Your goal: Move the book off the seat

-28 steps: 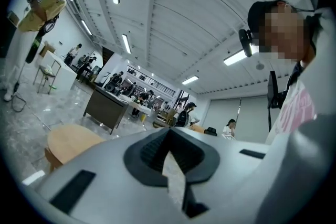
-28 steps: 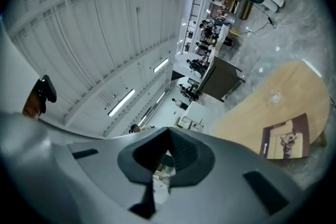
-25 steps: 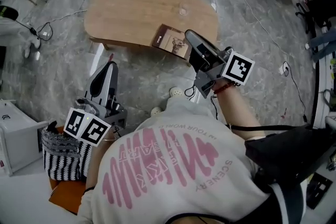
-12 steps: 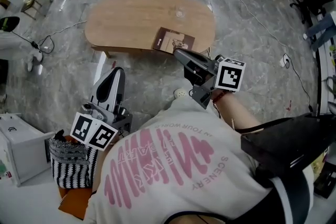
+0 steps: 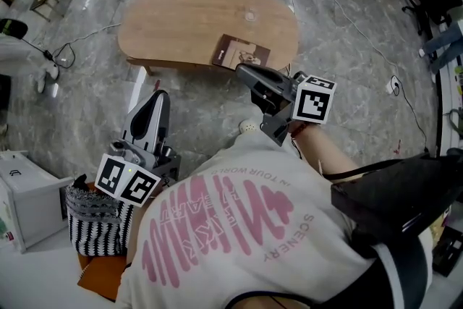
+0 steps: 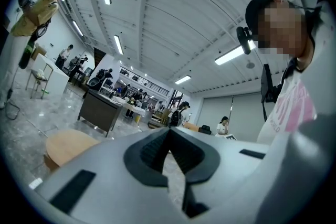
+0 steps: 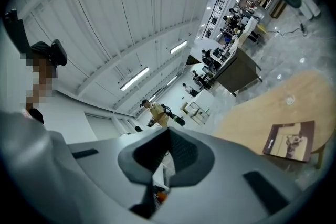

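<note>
1. The left gripper and the right gripper both have their jaws pressed together on nothing.
2. The book lies flat on the wooden surface, close to its near edge and held by neither gripper.
3. The right gripper's tip hangs near that edge, so a careless sweep could knock the book onto the floor.
4. The shirt seems to read "IN YOUR WORLD" and "SCENERY". The small white print on the book's cover is too small to read.
</note>
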